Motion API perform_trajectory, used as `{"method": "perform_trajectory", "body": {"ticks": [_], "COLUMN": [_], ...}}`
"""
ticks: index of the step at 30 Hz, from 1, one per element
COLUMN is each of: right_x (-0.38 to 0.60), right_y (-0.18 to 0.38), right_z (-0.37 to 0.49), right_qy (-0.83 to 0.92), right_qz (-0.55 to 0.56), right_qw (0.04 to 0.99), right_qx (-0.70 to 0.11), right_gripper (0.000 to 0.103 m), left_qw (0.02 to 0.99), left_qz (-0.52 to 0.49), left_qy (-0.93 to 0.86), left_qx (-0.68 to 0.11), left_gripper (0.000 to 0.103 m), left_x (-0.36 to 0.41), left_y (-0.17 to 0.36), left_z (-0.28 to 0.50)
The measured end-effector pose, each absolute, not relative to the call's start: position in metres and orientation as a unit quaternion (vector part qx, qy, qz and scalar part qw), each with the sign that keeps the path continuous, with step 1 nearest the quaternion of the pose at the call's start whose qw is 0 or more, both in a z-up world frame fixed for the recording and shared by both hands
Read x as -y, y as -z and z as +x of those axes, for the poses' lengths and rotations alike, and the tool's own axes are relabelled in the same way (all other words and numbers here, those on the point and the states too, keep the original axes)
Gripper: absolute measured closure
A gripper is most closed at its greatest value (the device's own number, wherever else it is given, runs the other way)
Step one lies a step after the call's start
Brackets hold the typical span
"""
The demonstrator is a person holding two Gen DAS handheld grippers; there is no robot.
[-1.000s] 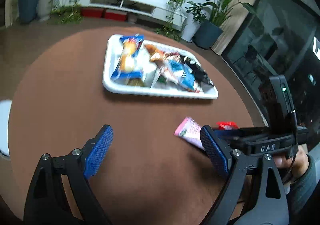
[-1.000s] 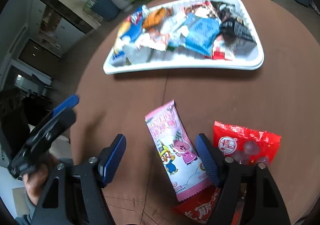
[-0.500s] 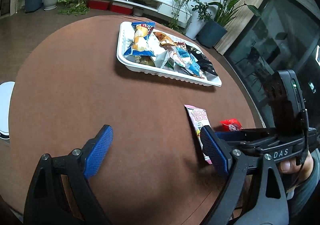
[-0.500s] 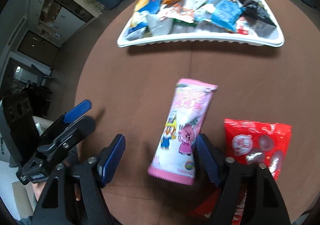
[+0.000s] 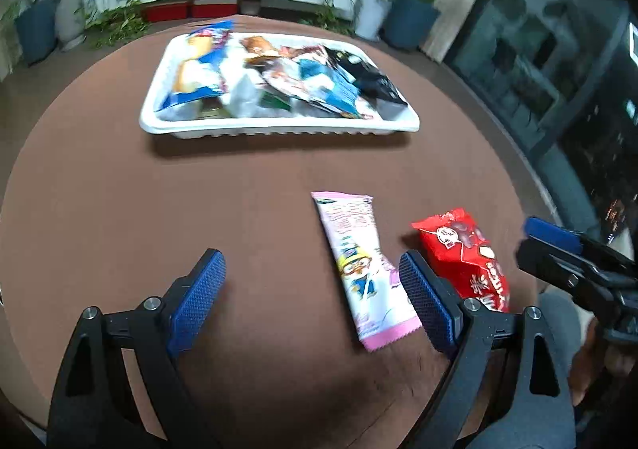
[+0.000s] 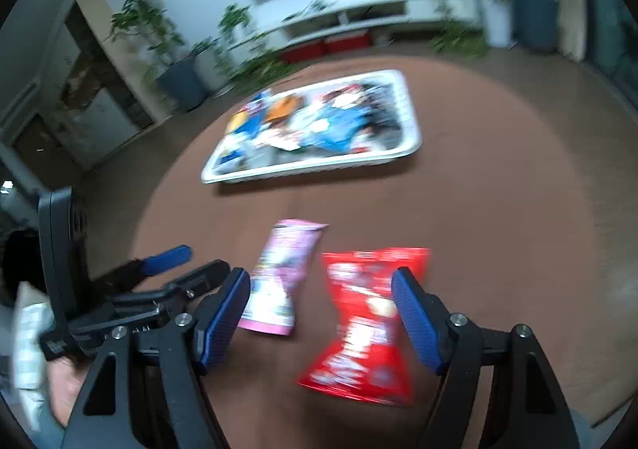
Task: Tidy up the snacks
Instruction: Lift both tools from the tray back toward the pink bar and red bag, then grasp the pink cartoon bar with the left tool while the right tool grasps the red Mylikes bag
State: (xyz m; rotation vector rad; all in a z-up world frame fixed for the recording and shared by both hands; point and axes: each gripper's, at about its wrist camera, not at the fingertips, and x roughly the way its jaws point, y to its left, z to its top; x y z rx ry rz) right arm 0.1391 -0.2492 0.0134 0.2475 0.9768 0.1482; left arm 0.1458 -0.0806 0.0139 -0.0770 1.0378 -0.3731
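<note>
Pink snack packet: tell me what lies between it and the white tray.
Nothing visible does. The pink snack packet lies flat on the brown table, and only bare tabletop separates it from the white tray. The red packet lies to its side, off that path. The tray is already crowded with snacks.

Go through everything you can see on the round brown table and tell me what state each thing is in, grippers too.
White plastic tray: heaped with snack packets.
Pink cartoon snack packet: sealed, flat on the table, outside the tray.
Red snack packet: sealed, on the table beside the pink one.
Left gripper: open, holding nothing.
Right gripper: open, holding nothing.
</note>
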Motion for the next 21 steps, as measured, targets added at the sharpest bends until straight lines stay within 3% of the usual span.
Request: {"method": "perform_trajectory", "body": {"ticks": [8, 10, 15, 21], "right_x": [0.272, 0.272, 0.272, 0.272], "right_y": [-0.006, -0.003, 0.001, 0.006], "right_z": [0.121, 0.119, 0.115, 0.115], "right_qy": [-0.052, -0.053, -0.053, -0.055], "right_qz": [0.111, 0.114, 0.111, 0.115], "right_qw": [0.875, 0.874, 0.874, 0.870], "right_qx": [-0.468, -0.470, -0.470, -0.476], "right_gripper": [0.027, 0.027, 0.027, 0.027], "left_qw": [0.845, 0.841, 0.834, 0.835], "left_qz": [0.041, 0.044, 0.054, 0.065], "left_qy": [0.159, 0.158, 0.157, 0.159], "left_qx": [-0.509, -0.516, -0.527, -0.523], "left_gripper": [0.015, 0.022, 0.050, 0.056], "left_x": [0.128, 0.131, 0.138, 0.143], "left_y": [-0.001, 0.005, 0.016, 0.020], "left_z": [0.165, 0.168, 0.174, 0.175]}}
